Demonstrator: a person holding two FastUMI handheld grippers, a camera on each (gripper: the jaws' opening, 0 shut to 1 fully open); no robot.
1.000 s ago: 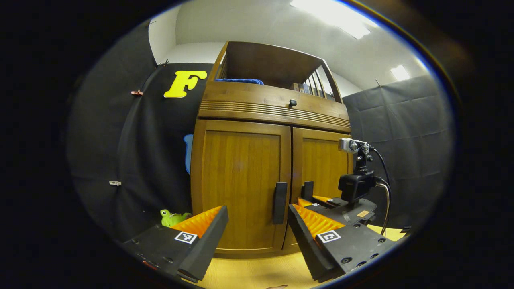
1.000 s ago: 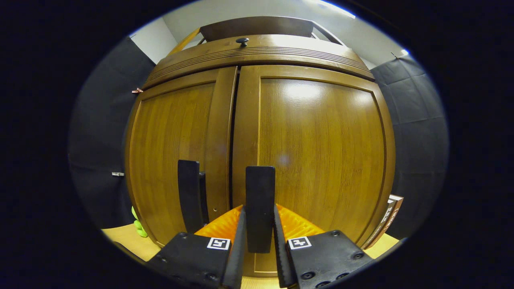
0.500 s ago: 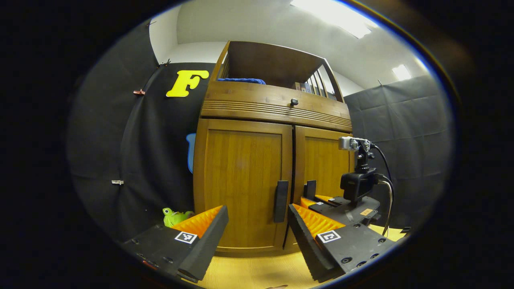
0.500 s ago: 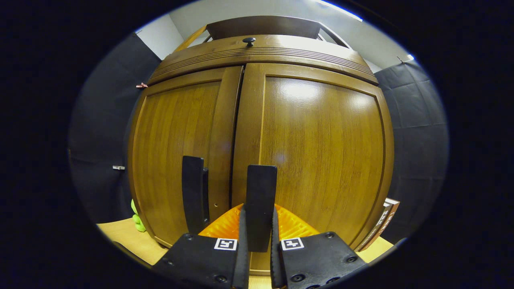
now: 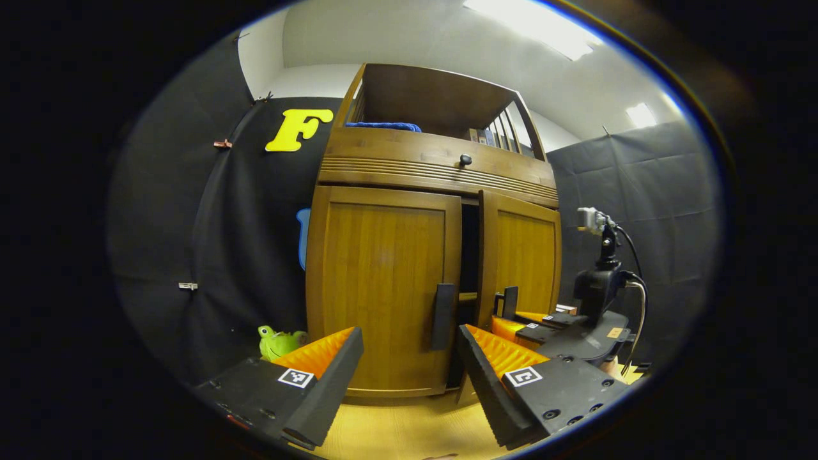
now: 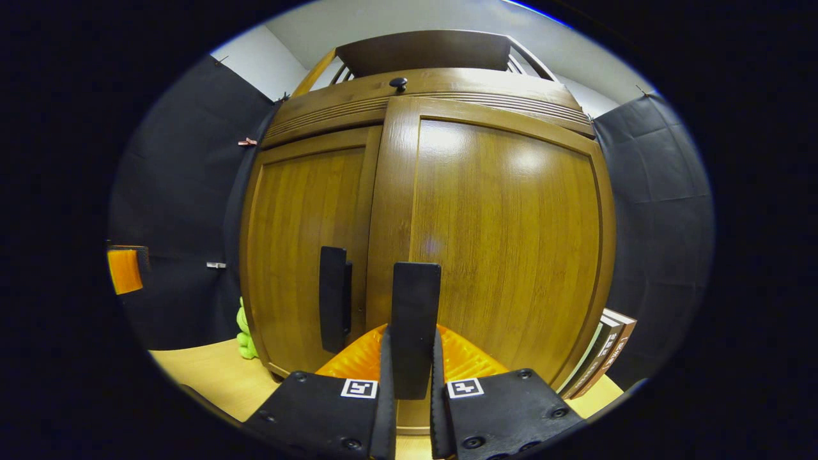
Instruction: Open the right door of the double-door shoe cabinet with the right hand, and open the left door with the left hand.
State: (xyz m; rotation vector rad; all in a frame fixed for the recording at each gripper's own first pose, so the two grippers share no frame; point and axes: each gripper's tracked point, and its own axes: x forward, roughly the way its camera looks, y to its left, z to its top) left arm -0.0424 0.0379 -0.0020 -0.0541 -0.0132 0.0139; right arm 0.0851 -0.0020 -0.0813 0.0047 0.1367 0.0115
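Wooden cabinet [image 5: 409, 166] sits on the surface [image 5: 409, 434], right door [image 5: 521, 262] cracked open, left door [image 5: 383, 287] flush. Your right gripper [image 6: 412, 370] is clamped on the right handle [image 6: 415, 319]; left gripper [image 5: 409, 377] spread wide, short of the left handle [image 5: 443, 316].

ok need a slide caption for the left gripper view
Right gripper clamped on the right door's handle, right door ajar; left gripper open before the closed left door.
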